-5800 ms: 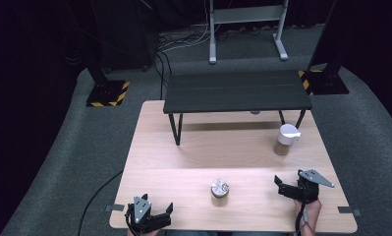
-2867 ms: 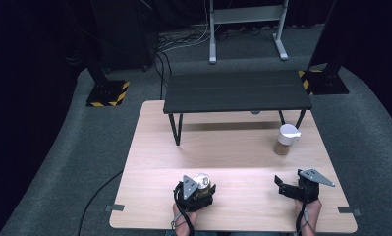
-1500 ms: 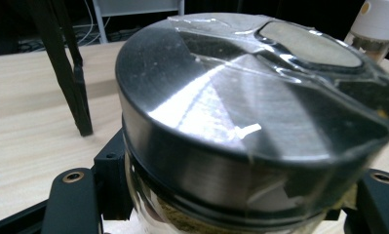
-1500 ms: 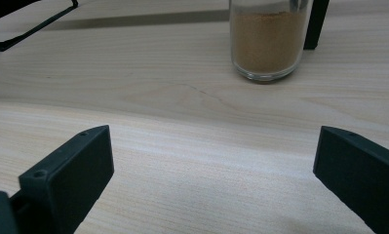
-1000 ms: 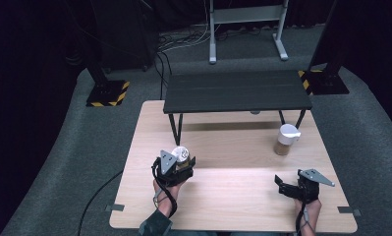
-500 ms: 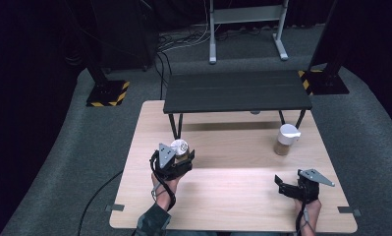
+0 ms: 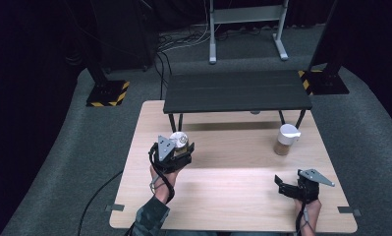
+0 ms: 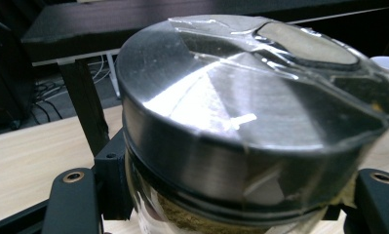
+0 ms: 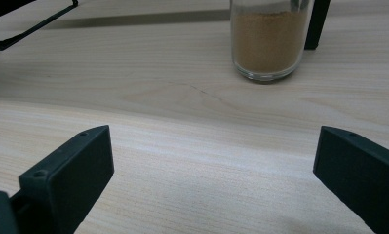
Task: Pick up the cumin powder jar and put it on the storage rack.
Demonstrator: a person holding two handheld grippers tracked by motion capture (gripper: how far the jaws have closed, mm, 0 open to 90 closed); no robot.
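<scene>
My left gripper is shut on a glass jar with a silver metal lid and holds it above the left half of the wooden table. In the left gripper view the taped lid looms close, the black jaws on either side of the glass, and brownish contents show below the lid. My right gripper rests at the table's front right, open with nothing between its jaws. Its own view looks between the wide-apart fingers at a second jar of brown powder, white-lidded, farther back.
A low black bench stands across the back of the table, its legs close behind the held jar. Bare wood lies between the two grippers. Cables and stand feet sit on the grey floor beyond.
The left gripper has taken the silver-lidded jar from the table's middle front and carried it left, farther back and upward. In the last second it rose slightly. The right gripper has kept still.
</scene>
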